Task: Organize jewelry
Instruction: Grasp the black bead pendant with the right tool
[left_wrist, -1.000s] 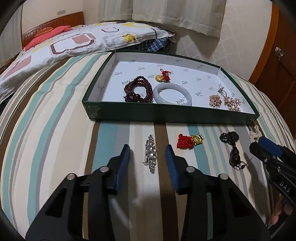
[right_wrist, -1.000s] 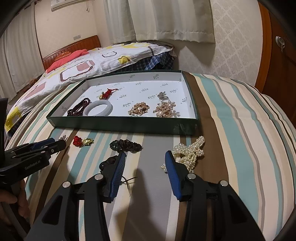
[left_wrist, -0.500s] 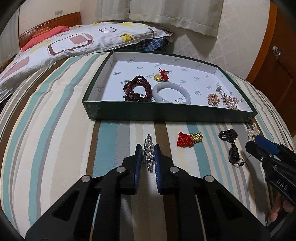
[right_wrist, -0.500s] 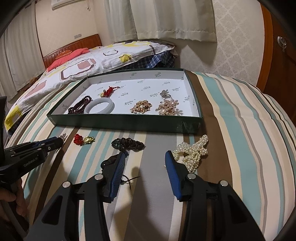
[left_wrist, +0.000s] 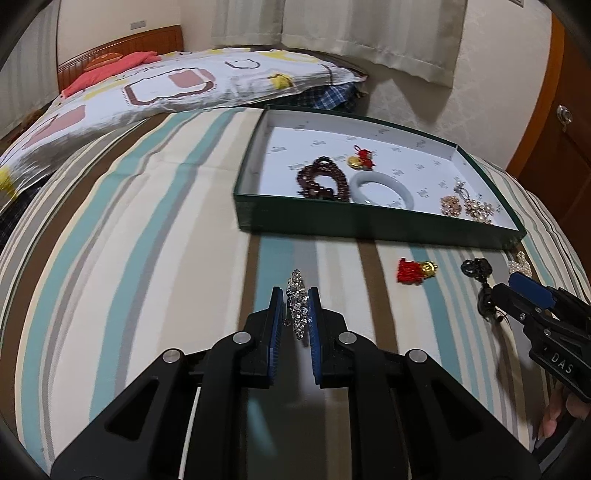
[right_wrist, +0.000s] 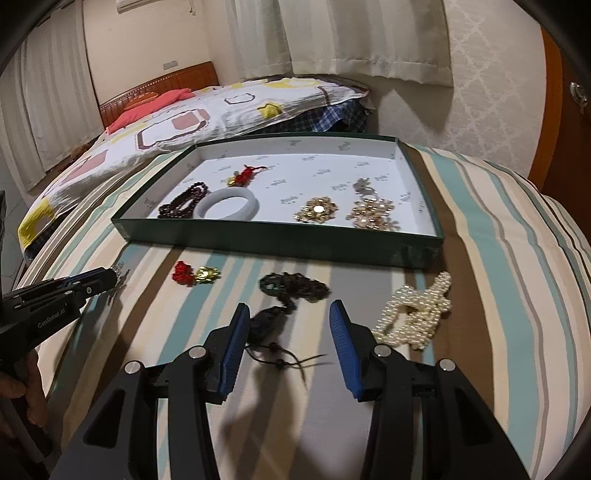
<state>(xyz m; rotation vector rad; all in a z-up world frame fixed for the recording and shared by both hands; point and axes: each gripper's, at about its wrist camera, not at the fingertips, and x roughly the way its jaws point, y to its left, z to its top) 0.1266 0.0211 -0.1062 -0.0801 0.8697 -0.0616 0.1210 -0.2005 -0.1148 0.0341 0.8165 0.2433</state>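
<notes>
My left gripper (left_wrist: 295, 301) is shut on a silver rhinestone brooch (left_wrist: 296, 295) and holds it just above the striped bedspread. The green tray (left_wrist: 369, 225) lies beyond it and holds a dark red bead bracelet (left_wrist: 323, 181), a pale jade bangle (left_wrist: 380, 186), a red-and-gold charm (left_wrist: 360, 158) and gold brooches (left_wrist: 469, 208). My right gripper (right_wrist: 286, 319) is open over a black cord pendant (right_wrist: 291, 286). A red-and-gold knot charm (right_wrist: 195, 273) and a pearl piece (right_wrist: 417, 312) lie in front of the tray (right_wrist: 280, 240).
A patterned pillow (left_wrist: 147, 88) and a wooden headboard (left_wrist: 122, 51) lie at the far left. A wooden cabinet door (left_wrist: 561, 122) stands at the right. The right gripper also shows in the left wrist view (left_wrist: 517, 290), and the left gripper in the right wrist view (right_wrist: 107, 278).
My left gripper closed on the silver brooch and lifted it slightly, swinging left. My right gripper moved forward over the black cord pendant and stayed open.
</notes>
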